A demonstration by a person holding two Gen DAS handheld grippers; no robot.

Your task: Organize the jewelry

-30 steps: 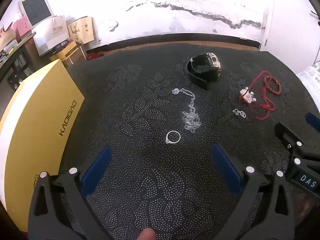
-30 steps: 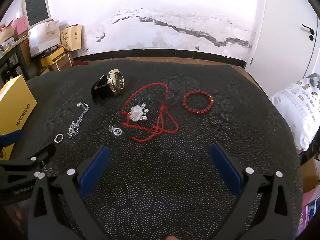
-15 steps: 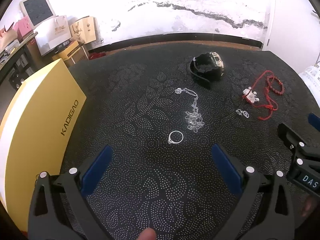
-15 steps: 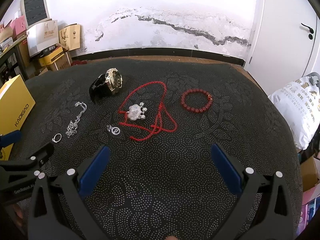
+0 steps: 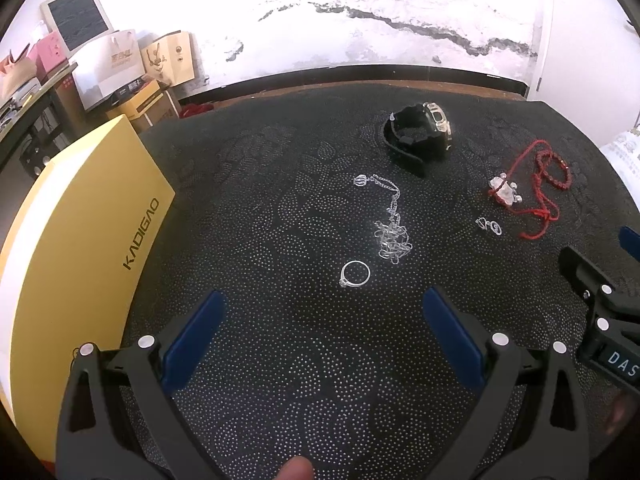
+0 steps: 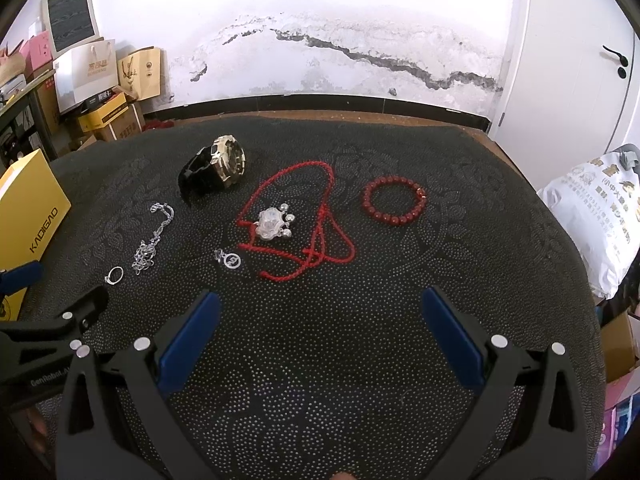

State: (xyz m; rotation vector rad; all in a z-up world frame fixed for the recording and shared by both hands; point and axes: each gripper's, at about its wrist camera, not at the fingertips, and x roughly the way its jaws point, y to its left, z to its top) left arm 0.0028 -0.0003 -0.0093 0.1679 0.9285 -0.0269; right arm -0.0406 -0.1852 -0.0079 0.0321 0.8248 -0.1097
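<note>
nothing's been sorted yet tbh: ring, silver chain, watch, red cord necklace and bead bracelet are all left loose on the dark mat, well apart from the closed yellow box. left gripper and right gripper are both held wide open, nothing gripped.

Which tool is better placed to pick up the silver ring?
Left. The left tool is open with the silver ring just ahead between its fingers; the right tool faces the red cord necklace.

A lived-in storeroom corner

Gift bags and cartons are crowding a cracked, peeling wall.
</note>
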